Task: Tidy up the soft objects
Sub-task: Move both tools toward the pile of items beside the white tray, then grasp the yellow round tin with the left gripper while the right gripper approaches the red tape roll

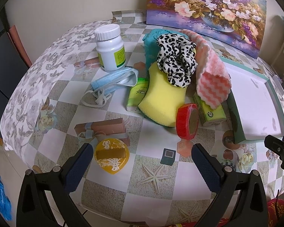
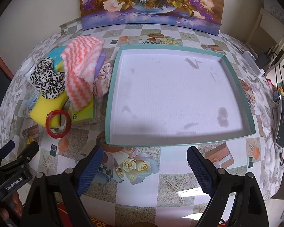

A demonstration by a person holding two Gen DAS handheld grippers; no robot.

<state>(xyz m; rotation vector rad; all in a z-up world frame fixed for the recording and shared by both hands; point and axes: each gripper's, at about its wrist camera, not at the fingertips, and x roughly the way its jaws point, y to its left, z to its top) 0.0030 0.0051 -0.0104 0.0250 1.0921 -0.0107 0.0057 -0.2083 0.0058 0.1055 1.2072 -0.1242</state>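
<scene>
Centrally, the soft things sit heaped together on the tabletop [image 2: 142,194], just left of the teal-rimmed tray [image 2: 111,87]. A black-and-white spotted scrunchie [image 1: 177,56] lies on top of a yellow sponge [image 1: 161,98], which leans against a teal cloth [image 1: 151,43] behind it. A pink-and-white zigzag cloth [image 1: 212,75] drapes over the right side of the heap, its lower edge hanging onto a green tissue pack [image 1: 211,111]. From the right wrist view, a pale pink fabric bundle [image 2: 102,81] is wedged between that cloth and the tray wall, with something lilac just above it. A blue face mask [image 1: 113,80] lies flat to the left of the sponge, its ear loops trailing forward, and a second green packet [image 1: 137,96] rests against the sponge's left edge.

Around the heap stand harder items: a white pill bottle [image 1: 110,47] upright behind the mask, a red tape roll [image 1: 187,121] on edge touching the sponge's front corner, and a yellow heart-shaped soap [image 1: 111,155] nearer the front. A flower painting [image 2: 151,3] leans on the wall at the back.

The left gripper [image 1: 142,157] hovers above the tabletop in front of the heap, jaws spread wide and holding nothing. The right gripper [image 2: 144,160] hangs before the tray's near edge, jaws likewise wide and empty
</scene>
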